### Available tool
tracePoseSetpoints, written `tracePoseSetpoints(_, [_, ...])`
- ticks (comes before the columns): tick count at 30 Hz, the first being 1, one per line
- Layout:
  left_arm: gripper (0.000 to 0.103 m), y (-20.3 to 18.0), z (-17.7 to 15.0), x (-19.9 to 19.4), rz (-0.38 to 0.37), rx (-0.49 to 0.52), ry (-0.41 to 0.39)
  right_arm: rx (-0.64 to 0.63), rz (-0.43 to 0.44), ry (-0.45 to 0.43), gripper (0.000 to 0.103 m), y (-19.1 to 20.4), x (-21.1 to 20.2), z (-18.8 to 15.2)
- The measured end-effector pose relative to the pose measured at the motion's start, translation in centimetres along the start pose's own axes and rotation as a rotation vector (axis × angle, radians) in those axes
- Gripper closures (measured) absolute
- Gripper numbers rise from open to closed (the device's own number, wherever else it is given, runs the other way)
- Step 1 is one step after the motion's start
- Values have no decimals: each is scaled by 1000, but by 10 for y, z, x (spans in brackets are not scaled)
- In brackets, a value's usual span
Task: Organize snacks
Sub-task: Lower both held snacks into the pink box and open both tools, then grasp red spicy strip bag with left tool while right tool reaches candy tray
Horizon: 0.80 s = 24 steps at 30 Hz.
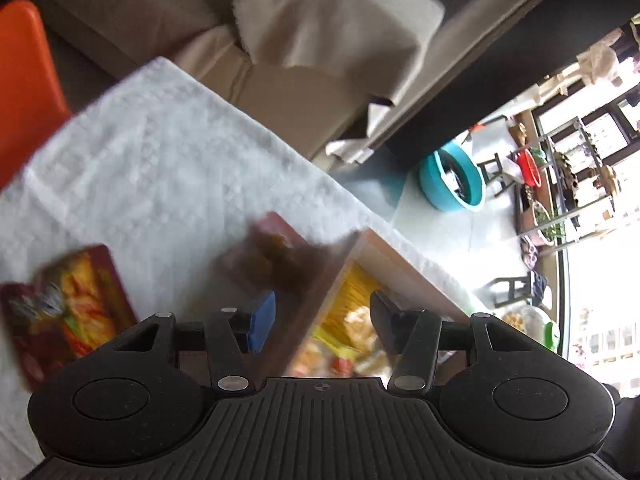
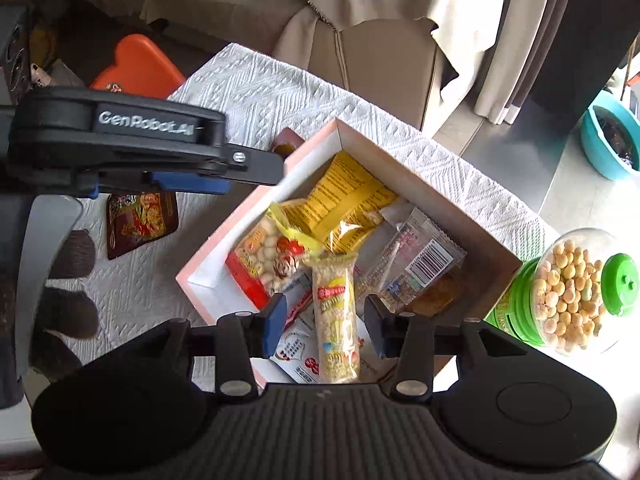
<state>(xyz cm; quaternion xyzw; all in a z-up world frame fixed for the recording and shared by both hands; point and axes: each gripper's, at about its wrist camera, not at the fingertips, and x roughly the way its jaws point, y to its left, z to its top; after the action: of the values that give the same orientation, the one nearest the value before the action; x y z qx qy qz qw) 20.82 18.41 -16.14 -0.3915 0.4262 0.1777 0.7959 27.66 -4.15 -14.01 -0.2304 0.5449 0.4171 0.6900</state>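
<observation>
- Between the fingers of my right gripper (image 2: pixel 326 326), a long rice-cracker pack (image 2: pixel 335 320) lies lengthwise; the fingers stand spread on either side of it, and I cannot tell whether they touch it.
- Under that pack sits the pink box (image 2: pixel 236 220), open-topped, at the near right part of the white-clothed table (image 2: pixel 280 88). Inside I see a red bag of round snacks (image 2: pixel 262 258) by the left wall, a yellow packet (image 2: pixel 344 200) toward the far corner, and a clear barcoded wrapper (image 2: pixel 420 256) on the right.
- Just beside the box's right corner, at the table's right edge, a clear jar of pale round balls (image 2: pixel 568 292) with a green lid lies on its side.
- My left gripper (image 2: pixel 256 170) reaches in from the left over the box's left wall. In its own blurred view, the left gripper (image 1: pixel 316 320) has its fingers spread, one on each side of that wall, gripping nothing.
- Left of the box, a dark red noodle-print pouch (image 2: pixel 138 220) lies flat on the cloth, apart from the box.
- Beyond the box's far left wall, a brownish pouch (image 2: pixel 286 142) peeks out, mostly hidden.
- Past the table's far left corner stands an orange chair (image 2: pixel 140 64); behind the far edge is a beige sofa (image 2: pixel 380 52), and a teal basin (image 2: pixel 612 136) sits on the floor far right.
</observation>
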Motion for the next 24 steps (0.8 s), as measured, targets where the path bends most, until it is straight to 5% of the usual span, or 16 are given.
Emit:
tracePoseSetpoints(3, [46,63,12,-16,35,12,-41,-37,31,-23,38,27,5,27])
tracePoseSetpoints(7, [46,135,17,-10,157,69,-30,-70,22,-78,36,63,29,85])
tracePoseSetpoints(9, [46,163,13,-7,156,37,-14,-103,21,-22,36,79,63,113])
tracePoseSetpoints(12, [57,186,2,-7,99,40,31,-71,-90,35,42,89,124,142])
tracePoseSetpoints(14, [62,185,-12,-9,101,116,75,-51,-185,44,58,90,154,149])
tracePoseSetpoints(16, [60,185,-26,-15,86,158,92,-6,-236,56,62,91,168,147])
tracePoseSetpoints(21, [64,197,-51,-36,68,99,144,27,-47,117,63,122,159,105])
tracePoseSetpoints(24, [64,201,-56,-55,51,38,90,22,102,201,63,146,155,67])
